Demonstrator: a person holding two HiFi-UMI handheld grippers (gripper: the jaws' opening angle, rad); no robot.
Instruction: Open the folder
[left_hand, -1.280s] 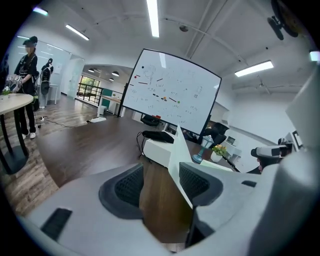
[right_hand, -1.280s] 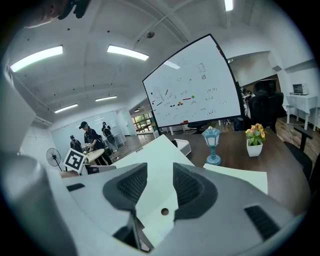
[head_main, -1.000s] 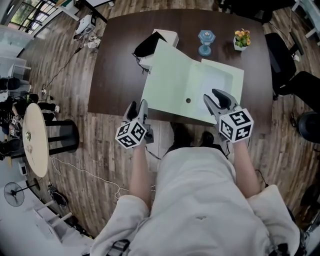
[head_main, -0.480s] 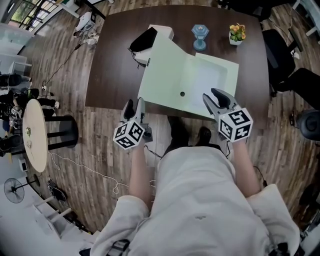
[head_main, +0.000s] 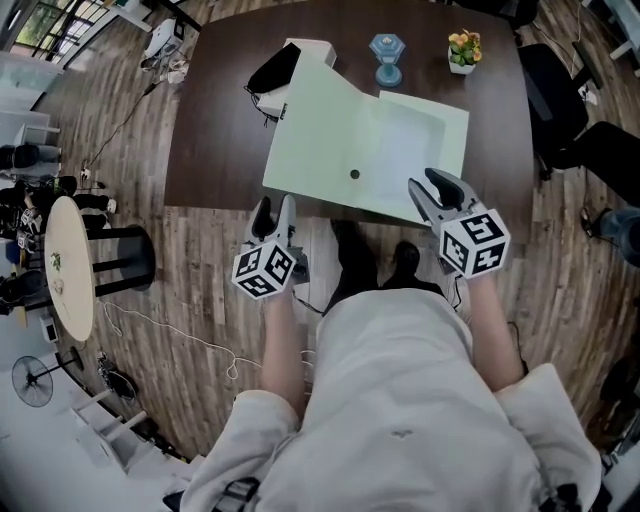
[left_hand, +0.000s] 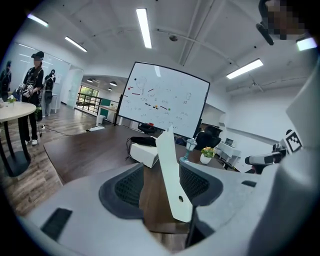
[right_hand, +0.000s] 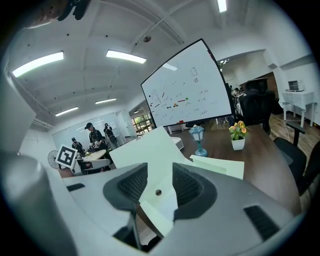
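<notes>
The right gripper (head_main: 422, 181) holds its jaws wide apart over the near right corner of the pale green folder (head_main: 340, 140); that corner lies in the gap, with neither pad pressing on it. The left gripper (head_main: 277, 206) is likewise spread and empty, hanging just off the near edge of the dark table (head_main: 215, 130), close to the folder's left corner. The folder lies open on the table, its left cover raised on a slant. Beyond it stand a white box (head_main: 312, 50) with a black pouch (head_main: 272, 70) on it, a blue lamp (head_main: 386, 58) and a small potted plant (head_main: 462, 46)
</notes>
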